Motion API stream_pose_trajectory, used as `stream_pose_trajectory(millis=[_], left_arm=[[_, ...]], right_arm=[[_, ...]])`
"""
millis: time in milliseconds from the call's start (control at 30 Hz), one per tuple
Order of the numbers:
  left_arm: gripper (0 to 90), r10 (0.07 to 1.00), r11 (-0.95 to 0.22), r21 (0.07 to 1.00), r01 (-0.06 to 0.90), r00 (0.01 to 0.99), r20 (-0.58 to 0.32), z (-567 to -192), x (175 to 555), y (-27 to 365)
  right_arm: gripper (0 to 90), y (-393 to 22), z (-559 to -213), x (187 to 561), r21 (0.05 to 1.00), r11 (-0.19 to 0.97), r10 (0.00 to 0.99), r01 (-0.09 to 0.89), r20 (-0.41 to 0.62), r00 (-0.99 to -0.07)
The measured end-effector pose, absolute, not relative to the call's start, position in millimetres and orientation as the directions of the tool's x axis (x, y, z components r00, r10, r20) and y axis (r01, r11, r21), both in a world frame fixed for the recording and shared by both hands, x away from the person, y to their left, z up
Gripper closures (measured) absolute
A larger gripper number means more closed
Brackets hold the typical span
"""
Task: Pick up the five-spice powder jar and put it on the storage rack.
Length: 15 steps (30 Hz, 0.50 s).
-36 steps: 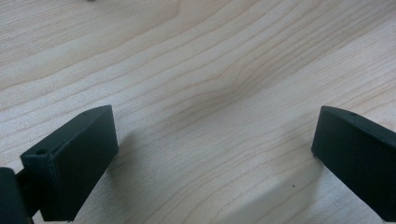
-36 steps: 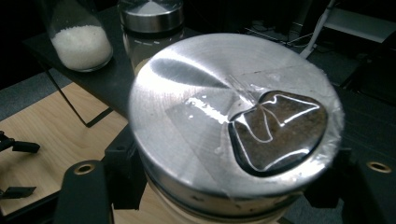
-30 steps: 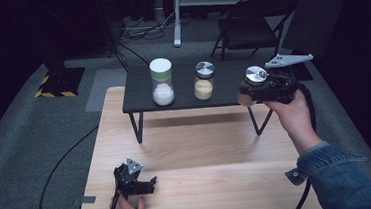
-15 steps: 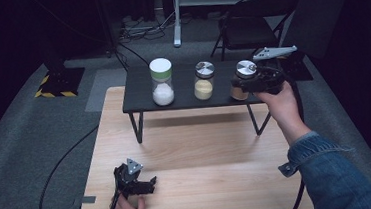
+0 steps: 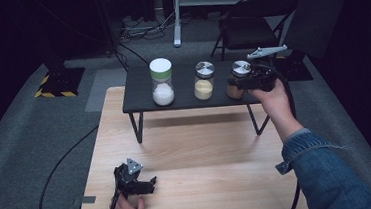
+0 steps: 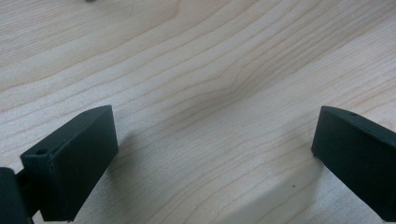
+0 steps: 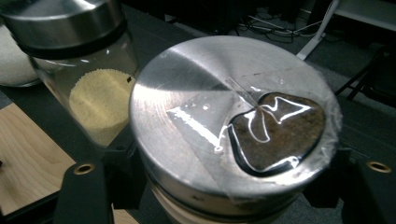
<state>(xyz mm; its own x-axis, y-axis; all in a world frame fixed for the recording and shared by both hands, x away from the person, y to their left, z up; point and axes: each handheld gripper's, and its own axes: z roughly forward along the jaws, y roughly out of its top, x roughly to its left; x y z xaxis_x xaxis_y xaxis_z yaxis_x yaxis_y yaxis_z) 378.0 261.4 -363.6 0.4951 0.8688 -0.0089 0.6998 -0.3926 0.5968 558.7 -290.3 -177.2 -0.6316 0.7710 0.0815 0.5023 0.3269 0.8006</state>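
Observation:
A glass jar with brown contents and a silver lid [image 5: 241, 68] is at the right end of the low black shelf [image 5: 182, 87], with my right gripper [image 5: 237, 84] shut on it from the right. In the right gripper view the lid [image 7: 233, 121] sits between the two jaws, with clear tape over a dark window in it. Beside it stand a yellow-grain jar [image 5: 203, 81] [image 7: 93, 98] and a white-filled jar with a pale cap [image 5: 162, 82]. My left gripper [image 5: 147, 185] lies on the wooden table [image 5: 202, 153] near the front left, open [image 6: 215, 154] with bare wood between its jaws.
A dark folding chair [image 5: 247, 27] and a white stand [image 5: 179, 14] are behind the shelf on the grey carpet. A black cable [image 5: 63, 164] runs along the floor at the left. A yellow-and-black striped base [image 5: 59, 84] sits at the far left.
My right hand has carried the brown jar leftward and down to the shelf's right end, beside the yellow jar. The left gripper has stayed put.

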Motion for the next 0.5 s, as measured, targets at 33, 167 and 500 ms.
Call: stream_pose_trajectory(millis=[33, 167, 500], left_arm=[[0.3, 0.869, -0.392, 0.597, 0.7, 0.495, -0.009, -363.6, 378.0, 261.4], [0.3, 0.869, -0.392, 0.597, 0.7, 0.495, -0.009, -363.6, 378.0, 261.4], [0.3, 0.869, -0.393, 0.597, 0.7, 0.495, -0.008, -363.6, 377.9, 261.4]], right_arm=[[30.0, -290.4, -179.4, 559.1, 0.803, 0.326, 0.77, 0.499, 0.081, -0.633], [27.1, -292.0, -181.6, 559.9, 0.807, 0.322, 0.767, 0.495, 0.084, -0.636], [9.7, -293.1, -187.1, 539.9, 0.823, 0.32, 0.78, 0.468, 0.051, -0.623]])
